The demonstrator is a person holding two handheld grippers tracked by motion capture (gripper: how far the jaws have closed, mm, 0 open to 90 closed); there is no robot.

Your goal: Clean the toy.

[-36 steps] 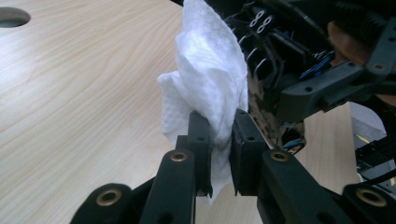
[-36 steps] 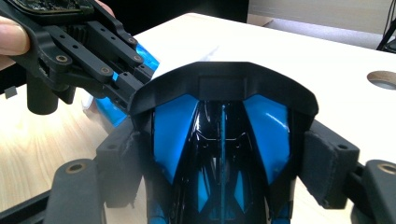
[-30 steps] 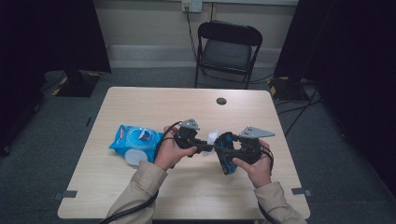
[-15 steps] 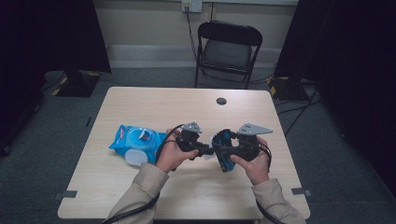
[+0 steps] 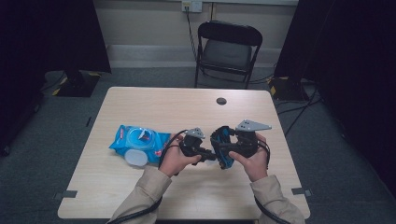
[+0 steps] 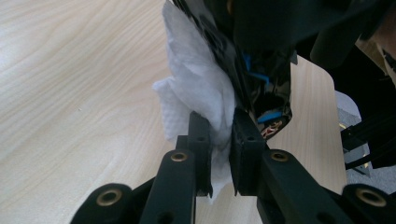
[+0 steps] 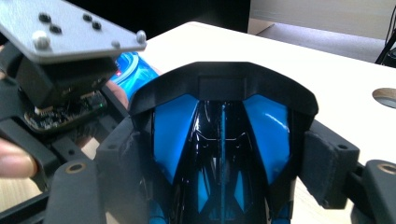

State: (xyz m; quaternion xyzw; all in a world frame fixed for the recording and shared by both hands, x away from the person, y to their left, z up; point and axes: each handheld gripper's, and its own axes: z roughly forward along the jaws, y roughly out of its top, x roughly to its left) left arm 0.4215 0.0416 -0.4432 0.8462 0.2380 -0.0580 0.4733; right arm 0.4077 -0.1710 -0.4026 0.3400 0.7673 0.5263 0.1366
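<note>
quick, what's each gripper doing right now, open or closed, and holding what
Left gripper: closed, pinching a white wipe and pressing it against the toy.
Right gripper: jaws wide, clamped on the sides of a black and blue toy car.

A light wooden table [image 5: 140, 191] has a round cable hole [image 5: 221, 101] near its far edge. Behind it, a black folding chair [image 5: 228, 51] stands on grey carpet, below a wall socket [image 5: 191, 5].
</note>
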